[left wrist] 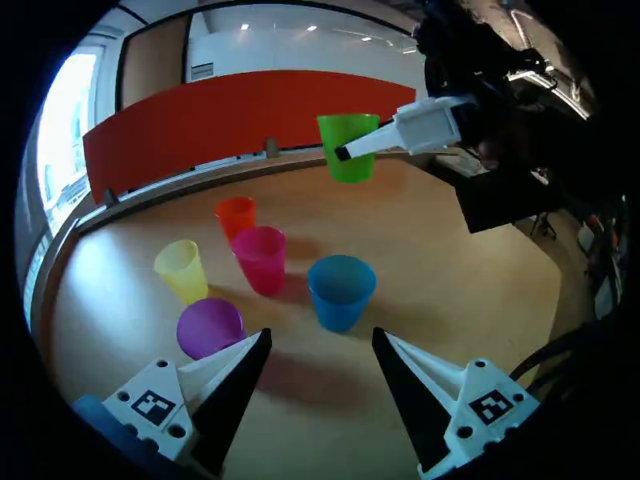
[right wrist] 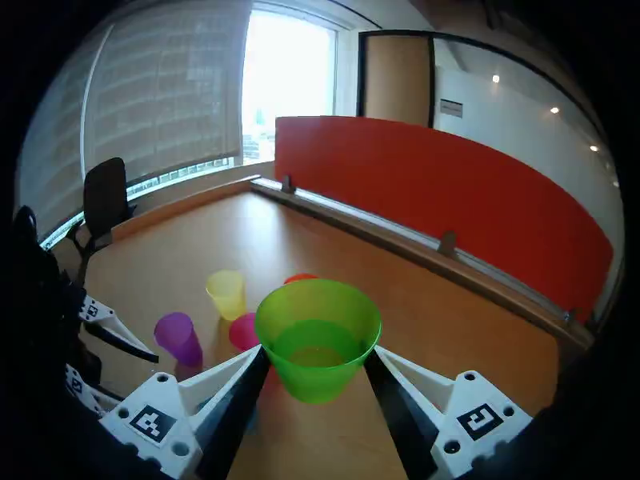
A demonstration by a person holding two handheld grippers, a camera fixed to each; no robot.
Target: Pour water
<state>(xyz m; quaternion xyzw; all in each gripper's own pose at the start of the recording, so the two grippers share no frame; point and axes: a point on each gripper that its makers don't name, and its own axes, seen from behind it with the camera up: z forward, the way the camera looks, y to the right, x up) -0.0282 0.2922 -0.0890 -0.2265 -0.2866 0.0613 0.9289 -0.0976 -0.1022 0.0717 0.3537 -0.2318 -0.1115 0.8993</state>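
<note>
Your right gripper (right wrist: pixel 316 354) squeezes a see-through green plastic cup (right wrist: pixel 318 372), with one finger pressing on each side. The cup stands straight up and is in the air above the brown wooden table (left wrist: pixel 448 264). Your left gripper (left wrist: pixel 320 333) is wide open with nothing in it. Just in front of it stands a blue plastic cup (left wrist: pixel 342 292). Near that are a pink cup (left wrist: pixel 260 258), an orange cup (left wrist: pixel 235 216), a yellow cup (left wrist: pixel 182 270) and a purple cup (left wrist: pixel 210 326), all on the table.
</note>
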